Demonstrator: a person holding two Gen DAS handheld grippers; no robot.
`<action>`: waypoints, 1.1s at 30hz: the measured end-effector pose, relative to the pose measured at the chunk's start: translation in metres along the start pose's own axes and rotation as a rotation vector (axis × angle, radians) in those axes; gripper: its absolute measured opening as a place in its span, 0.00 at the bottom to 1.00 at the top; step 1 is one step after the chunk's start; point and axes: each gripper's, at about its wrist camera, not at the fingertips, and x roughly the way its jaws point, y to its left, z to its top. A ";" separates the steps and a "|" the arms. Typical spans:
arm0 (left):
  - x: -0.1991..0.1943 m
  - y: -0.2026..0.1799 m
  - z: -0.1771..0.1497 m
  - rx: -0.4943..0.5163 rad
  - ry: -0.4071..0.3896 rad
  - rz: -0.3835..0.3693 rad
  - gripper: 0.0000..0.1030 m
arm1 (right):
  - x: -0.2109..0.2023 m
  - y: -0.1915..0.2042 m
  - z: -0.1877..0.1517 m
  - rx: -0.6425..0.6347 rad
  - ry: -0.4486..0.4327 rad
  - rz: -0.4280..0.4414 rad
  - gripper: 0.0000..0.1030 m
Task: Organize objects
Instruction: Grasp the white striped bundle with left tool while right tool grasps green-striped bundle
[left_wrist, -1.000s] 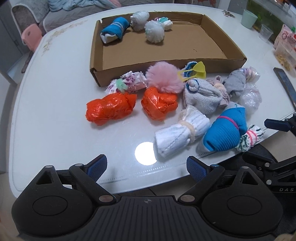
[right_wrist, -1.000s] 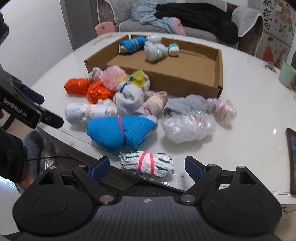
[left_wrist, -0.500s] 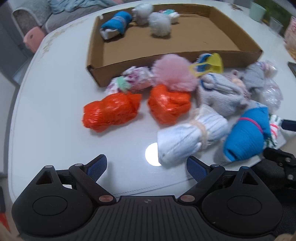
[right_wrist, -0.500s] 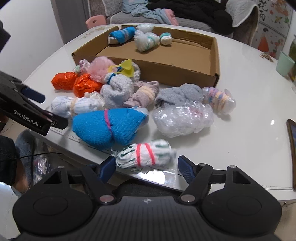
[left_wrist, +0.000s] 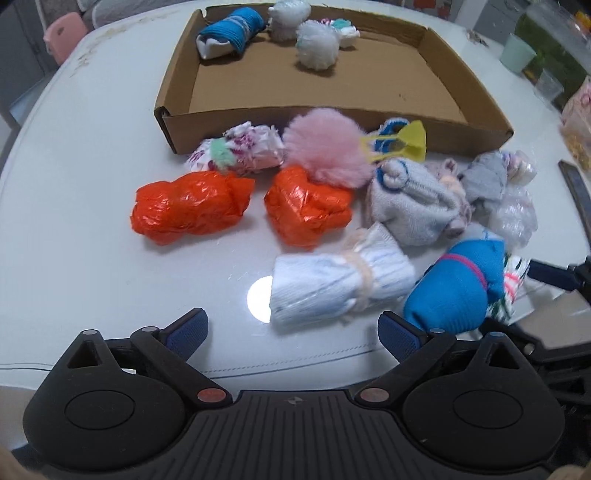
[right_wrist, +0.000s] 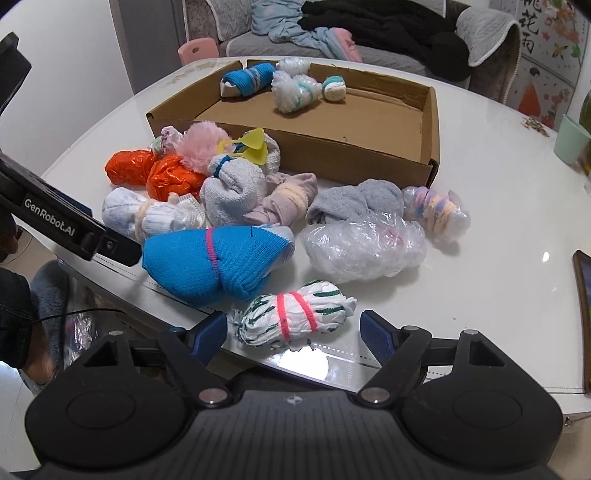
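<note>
A pile of bundled soft items lies on the white table in front of a cardboard tray (left_wrist: 280, 122) (right_wrist: 354, 147). My left gripper (left_wrist: 293, 334) is open, with a white bundle tied by a beige band (left_wrist: 340, 284) just beyond its fingertips. Two orange plastic bundles (left_wrist: 188, 208) and a pink fluffy ball (left_wrist: 327, 149) lie farther on. My right gripper (right_wrist: 293, 334) is open with a white-and-green bundle with pink bands (right_wrist: 295, 317) between its fingertips, untouched. A blue sock bundle (right_wrist: 218, 262) (left_wrist: 458, 288) lies just behind it. The tray holds a blue roll (left_wrist: 231, 35) and white bundles.
A clear plastic bundle (right_wrist: 365, 245), grey sock (right_wrist: 358, 199) and pastel bundle (right_wrist: 436, 212) lie to the right. A green cup (right_wrist: 570, 138) and a dark tablet edge (right_wrist: 583, 314) sit at the table's right side. A sofa with clothes stands behind.
Both grippers have moved forward over the table edge toward the pile. The right gripper's fingertips now flank the white-and-green bundle. The left gripper has closed in on the white bundle.
</note>
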 end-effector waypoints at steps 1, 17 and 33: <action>0.000 0.001 0.000 -0.023 0.001 -0.009 0.98 | 0.000 0.000 0.000 -0.005 -0.002 -0.001 0.74; 0.011 0.005 0.013 -0.180 -0.027 -0.072 0.99 | 0.006 0.000 0.001 -0.033 -0.012 0.002 0.76; 0.010 0.006 0.015 -0.251 -0.090 -0.101 1.00 | 0.007 0.001 0.000 -0.053 -0.003 0.014 0.68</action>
